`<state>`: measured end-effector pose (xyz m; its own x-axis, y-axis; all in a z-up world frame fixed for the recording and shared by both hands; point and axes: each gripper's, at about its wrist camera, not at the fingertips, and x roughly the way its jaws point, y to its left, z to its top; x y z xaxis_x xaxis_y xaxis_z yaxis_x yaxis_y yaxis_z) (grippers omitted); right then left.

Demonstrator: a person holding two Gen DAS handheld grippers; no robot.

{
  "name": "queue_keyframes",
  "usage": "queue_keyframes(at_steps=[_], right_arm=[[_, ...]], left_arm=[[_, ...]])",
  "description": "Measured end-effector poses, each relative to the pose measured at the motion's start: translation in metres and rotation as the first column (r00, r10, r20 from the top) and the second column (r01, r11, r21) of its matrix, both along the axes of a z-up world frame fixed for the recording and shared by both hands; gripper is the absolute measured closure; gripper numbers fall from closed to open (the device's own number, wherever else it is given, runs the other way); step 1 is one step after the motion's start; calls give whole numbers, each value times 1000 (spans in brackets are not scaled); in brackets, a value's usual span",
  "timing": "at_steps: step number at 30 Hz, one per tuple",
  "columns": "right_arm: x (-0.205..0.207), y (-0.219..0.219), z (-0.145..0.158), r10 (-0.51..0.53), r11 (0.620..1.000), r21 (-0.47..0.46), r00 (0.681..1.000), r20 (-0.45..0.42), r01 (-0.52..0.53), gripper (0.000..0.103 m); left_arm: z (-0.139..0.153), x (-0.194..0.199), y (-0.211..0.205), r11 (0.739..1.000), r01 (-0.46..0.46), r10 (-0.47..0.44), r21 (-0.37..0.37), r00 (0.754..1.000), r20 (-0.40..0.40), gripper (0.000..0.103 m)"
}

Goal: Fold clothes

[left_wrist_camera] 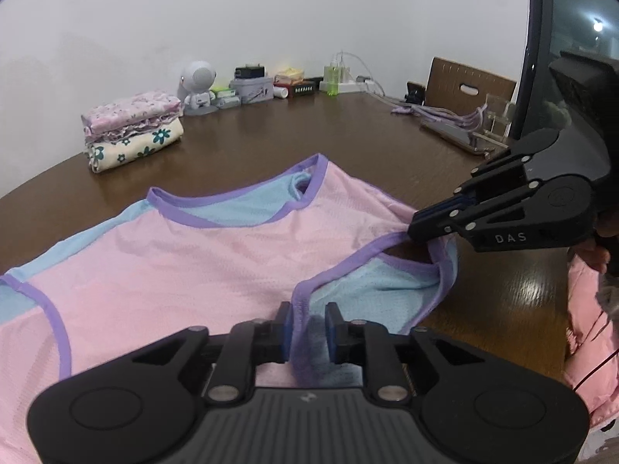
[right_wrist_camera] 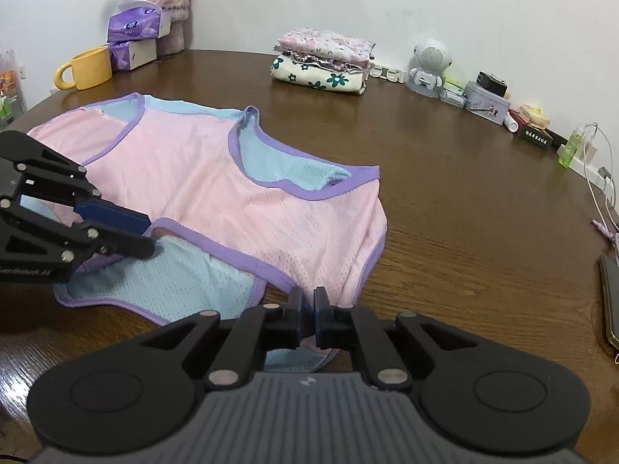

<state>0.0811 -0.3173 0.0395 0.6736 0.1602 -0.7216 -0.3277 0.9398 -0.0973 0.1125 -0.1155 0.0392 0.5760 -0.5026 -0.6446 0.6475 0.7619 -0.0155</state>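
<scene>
A pink mesh sleeveless top with a light-blue inside and purple trim lies spread on the brown wooden table. My left gripper is shut on a bunched piece of the purple armhole trim at the near edge. My right gripper is shut on the purple trim of the same armhole, a short way to the right. Between the two grips the armhole hangs open, and its blue inner layer shows.
A stack of folded floral clothes sits at the back beside a white astronaut figure and small boxes. A yellow mug and tissue packs stand far left. A phone lies right. Pink cloth hangs off the table's edge.
</scene>
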Motion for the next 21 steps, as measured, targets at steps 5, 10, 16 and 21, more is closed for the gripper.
queue_keyframes(at_steps=[5,10,16,21], right_arm=[[-2,9,4,32,999,-16,998,51,-32,61],[4,17,-5,55,996,-71,998,20,-54,78],[5,4,4,16,1000,-11,1000,14,-16,102],[9,-5,2,-11,1000,14,999,-37,12,102]], left_arm=[[-3,3,-1,1000,-21,21,7,1000,-6,85],[-4,7,1,999,-32,32,-6,999,-18,87],[-6,2,-1,1000,2,-2,27,1000,4,98],[-6,2,-2,999,25,-25,38,1000,-3,92]])
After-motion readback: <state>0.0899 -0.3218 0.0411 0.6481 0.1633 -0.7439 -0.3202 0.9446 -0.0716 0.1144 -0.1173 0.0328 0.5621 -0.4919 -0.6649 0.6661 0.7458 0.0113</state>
